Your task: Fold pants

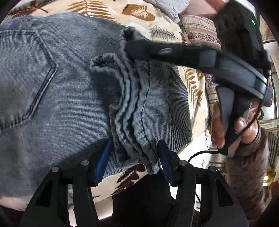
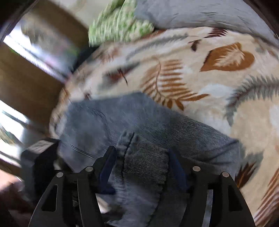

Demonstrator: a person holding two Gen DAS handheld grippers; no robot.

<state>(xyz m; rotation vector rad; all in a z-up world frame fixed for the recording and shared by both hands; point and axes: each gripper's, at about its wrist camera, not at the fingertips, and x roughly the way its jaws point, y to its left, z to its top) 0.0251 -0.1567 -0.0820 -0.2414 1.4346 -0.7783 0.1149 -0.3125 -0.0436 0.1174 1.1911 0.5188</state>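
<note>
Grey-blue jeans [image 1: 57,90] lie folded on a leaf-print blanket [image 1: 139,12], back pocket at the left. The bunched leg cuffs [image 1: 136,108] lie on top of the seat. My left gripper [image 1: 134,153] is open, its blue pads either side of the near end of the cuffs. My right gripper [image 1: 132,47] comes in from the right and rests on the far end of the cuffs. In the blurred right wrist view the right gripper [image 2: 141,164] is open with the denim [image 2: 144,157] between its pads.
The blanket [image 2: 209,78] covers a bed. A green patterned cloth [image 2: 118,22] and a grey pillow [image 2: 200,14] lie at its far side. A striped quilt [image 1: 197,31] lies at the right. The bed edge is near the left gripper.
</note>
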